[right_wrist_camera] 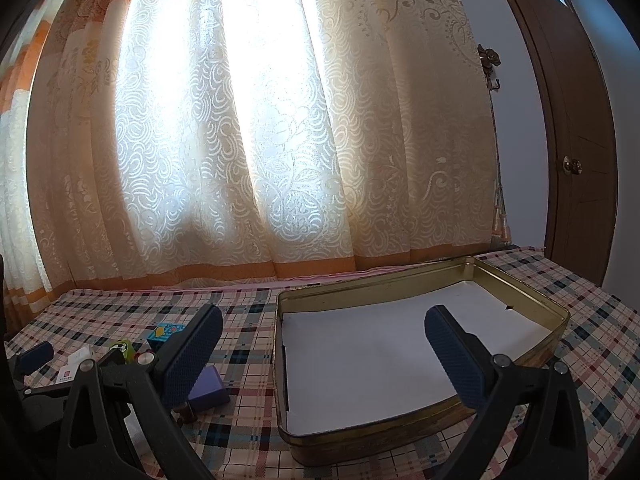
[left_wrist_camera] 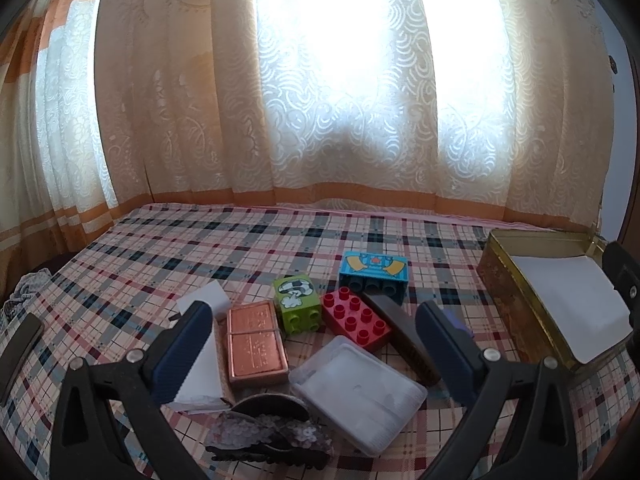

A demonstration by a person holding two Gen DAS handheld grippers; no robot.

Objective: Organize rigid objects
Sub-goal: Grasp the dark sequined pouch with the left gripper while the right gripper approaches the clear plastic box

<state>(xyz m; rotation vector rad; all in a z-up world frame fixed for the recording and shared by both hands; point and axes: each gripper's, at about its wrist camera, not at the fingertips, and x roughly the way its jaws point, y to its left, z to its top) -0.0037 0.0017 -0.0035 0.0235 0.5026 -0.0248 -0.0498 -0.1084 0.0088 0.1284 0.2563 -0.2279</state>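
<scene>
My left gripper is open above a cluster on the plaid cloth: a copper bar, a green toy brick, a red studded brick, a blue printed brick, a clear plastic case, a dark flat bar and a white box. A sequined hair clip lies nearest. My right gripper is open over the gold tin, which is lined with white paper and holds nothing else. The tin also shows at the right of the left wrist view.
A purple block lies left of the tin, with the blue brick and green brick beyond. Curtains close off the far edge. A wooden door stands at the right. A dark flat object lies at the left edge.
</scene>
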